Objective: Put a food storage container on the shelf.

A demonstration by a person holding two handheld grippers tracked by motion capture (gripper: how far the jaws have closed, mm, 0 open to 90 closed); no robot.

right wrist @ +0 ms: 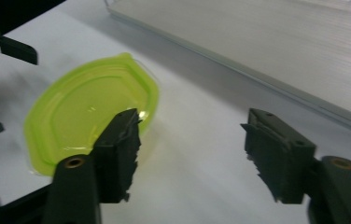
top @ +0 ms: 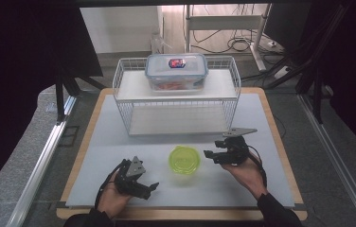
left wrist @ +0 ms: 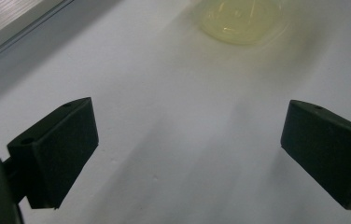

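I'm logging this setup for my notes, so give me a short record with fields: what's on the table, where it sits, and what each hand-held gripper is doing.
surface: grey mat on a wooden board
green lid: flat on the mat, between the two grippers, touched by neither
wire rack: behind the lid, two white shelves
clear box: on the rack's top shelf, closed with its lid
left hand-held gripper: jaws open, nothing between them, pointing toward the lid
right hand-held gripper: jaws open, nothing between them, just right of the lid
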